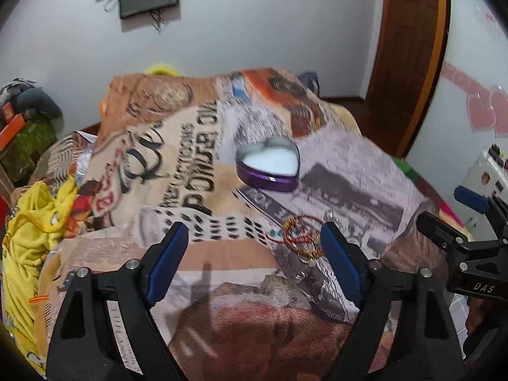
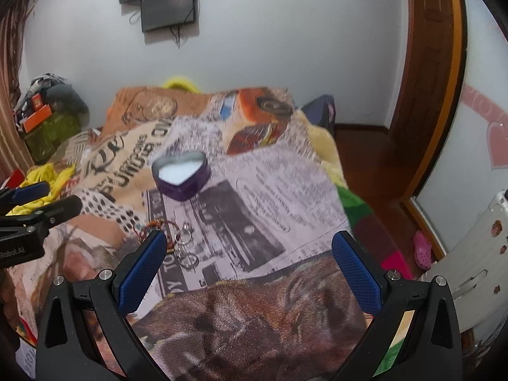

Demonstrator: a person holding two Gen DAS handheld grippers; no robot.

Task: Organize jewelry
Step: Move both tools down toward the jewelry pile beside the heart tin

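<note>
Both grippers, left gripper and right gripper, hang wide open and empty over the bed, the bracelets lying between them, just nearer the left.

Two handheld grippers angle downward side by side. The left gripper holds its blue-padded jaws spread wide with nothing between the pads. The right gripper also has its jaws spread wide and empty. In the left wrist view the right gripper sits at about three o'clock.
</note>
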